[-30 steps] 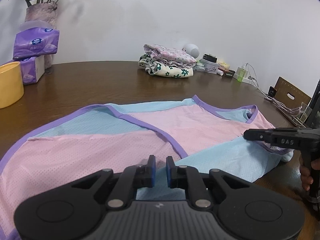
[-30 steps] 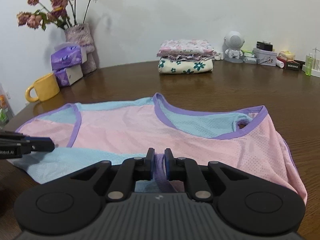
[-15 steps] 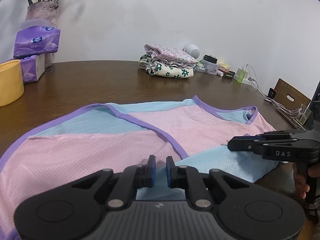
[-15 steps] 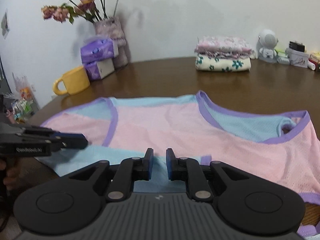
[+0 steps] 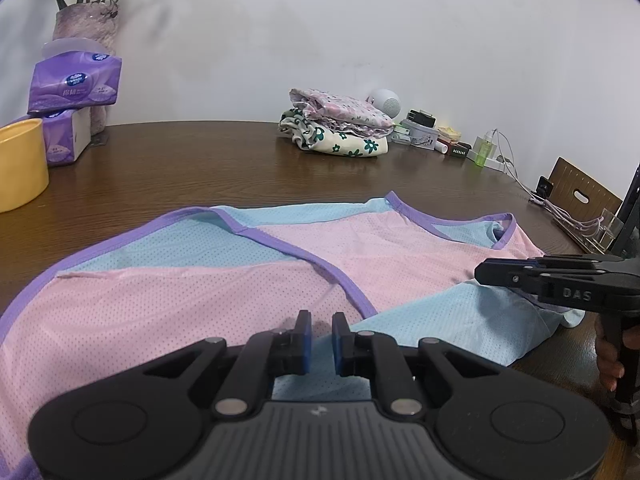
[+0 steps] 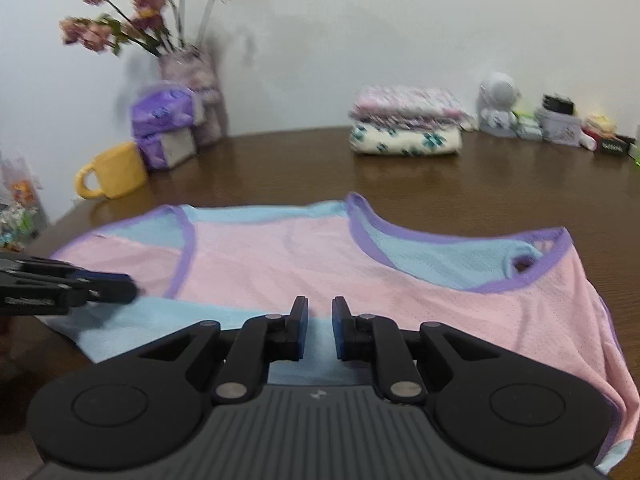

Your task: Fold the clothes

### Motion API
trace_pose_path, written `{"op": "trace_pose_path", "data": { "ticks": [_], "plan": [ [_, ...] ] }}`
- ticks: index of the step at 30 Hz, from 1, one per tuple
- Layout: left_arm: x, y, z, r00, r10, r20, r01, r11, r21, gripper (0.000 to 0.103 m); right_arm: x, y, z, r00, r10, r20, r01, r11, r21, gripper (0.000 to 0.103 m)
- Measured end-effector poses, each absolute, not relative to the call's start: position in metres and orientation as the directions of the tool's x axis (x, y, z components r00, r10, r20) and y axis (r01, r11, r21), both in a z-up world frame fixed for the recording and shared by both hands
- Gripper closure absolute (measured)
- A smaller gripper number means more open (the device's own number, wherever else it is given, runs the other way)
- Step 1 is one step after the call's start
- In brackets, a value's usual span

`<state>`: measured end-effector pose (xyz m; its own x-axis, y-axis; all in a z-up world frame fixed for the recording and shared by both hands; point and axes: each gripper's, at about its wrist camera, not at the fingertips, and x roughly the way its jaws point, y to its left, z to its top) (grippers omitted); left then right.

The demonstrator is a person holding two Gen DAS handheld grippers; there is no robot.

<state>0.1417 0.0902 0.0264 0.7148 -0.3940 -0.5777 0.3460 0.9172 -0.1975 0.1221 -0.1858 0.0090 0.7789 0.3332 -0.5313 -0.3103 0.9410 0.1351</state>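
Note:
A pink and light-blue mesh vest (image 5: 240, 280) with purple trim lies flat on the brown table (image 5: 200, 160); a blue layer shows along its near edge. My left gripper (image 5: 319, 316) hovers over that near edge, pads a narrow gap apart with nothing pinched. In the right wrist view the vest (image 6: 300, 256) fills the middle, and my right gripper (image 6: 320, 302) sits just above its near hem, a small gap between the pads and no cloth in it. Each gripper shows in the other's view: the right gripper (image 5: 480, 272) over the vest's right corner, the left gripper (image 6: 128, 292) over the left blue corner.
A stack of folded clothes (image 5: 340, 128) sits at the back of the table. A yellow mug (image 6: 116, 170), purple tissue packs (image 5: 74, 88) and a flower vase (image 6: 188, 68) stand at the back left. Small bottles and boxes (image 5: 420, 132) and cables (image 5: 560, 216) crowd the right edge.
The right gripper held the purple hem a second ago; now the hem is out of its jaws and lies flat. That gripper has shifted slightly. The left gripper has not moved.

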Motion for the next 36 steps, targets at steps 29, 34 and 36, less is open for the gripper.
{"op": "trace_pose_path", "data": {
  "ticks": [29,34,36],
  "plan": [
    [0.142,0.091,0.027,0.717,-0.391,-0.577,0.337,0.919,-0.204,0.092,0.117,-0.188,0.006,0.782,0.263,-0.565,-0.277,0.959,0.062,0.083],
    [0.141,0.091,0.027,0.717,-0.389,-0.578,0.337,0.920,-0.201,0.092,0.104,-0.178,0.011,0.792,0.307,-0.528,-0.327,0.943,0.058,0.076],
    [0.141,0.090,0.027,0.717,-0.389,-0.578,0.337,0.920,-0.201,0.092,0.102,-0.171,0.011,0.779,0.331,-0.533,-0.356,0.933,0.058,0.072]
  ]
}}
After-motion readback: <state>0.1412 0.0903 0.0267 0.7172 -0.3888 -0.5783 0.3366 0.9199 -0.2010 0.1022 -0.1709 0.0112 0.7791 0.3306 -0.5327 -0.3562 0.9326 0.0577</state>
